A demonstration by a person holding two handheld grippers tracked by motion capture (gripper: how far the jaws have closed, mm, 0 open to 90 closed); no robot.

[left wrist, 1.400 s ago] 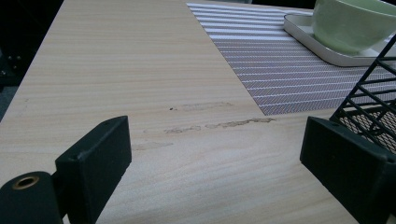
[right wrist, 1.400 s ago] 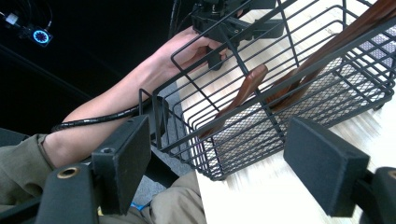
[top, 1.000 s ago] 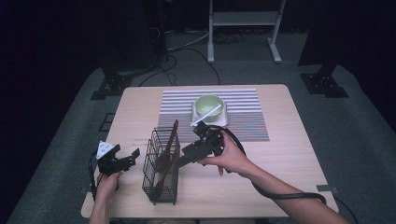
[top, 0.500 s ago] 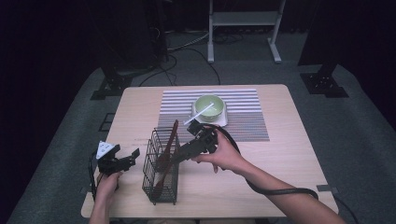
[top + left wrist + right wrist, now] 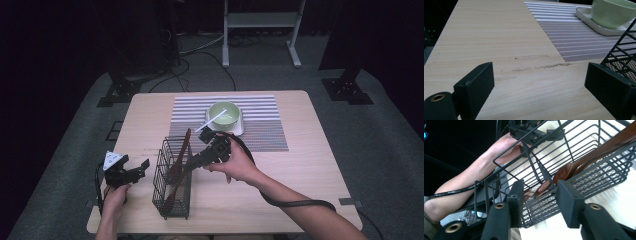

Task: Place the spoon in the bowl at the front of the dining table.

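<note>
While the pale wood-grain counter (image 5: 310, 165) carries it all, its surface shows smooth lengthwise streaks and a few faint smears. On it lies a flat woven placemat (image 5: 265, 130) in fine grey and white stripes. A shallow white tray (image 5: 239, 131) sits on the mat and holds a round, glossy pale green bowl (image 5: 223, 114), from which a white utensil handle (image 5: 209, 122) slants out.

Nearer the person stands a tall, narrow black wire basket (image 5: 172, 187) with thin rod sides and a fine mesh base. Inside it lean dark, polished wooden utensils (image 5: 179, 160), their handles rising above the rim; how many there are is hard to make out.

The right tongs (image 5: 196, 161) reach over the basket's rim. Seen in the right gripper view, their blocky black jaws have just been closing and stand partly apart, one on each side of a wire wall with the brown wood just beyond; whether the pads press on anything I cannot tell.

The left tongs (image 5: 142, 167) rest low beside the basket, jaws wide apart over bare counter. In the left gripper view the bowl and the basket are cut off at the edge.
</note>
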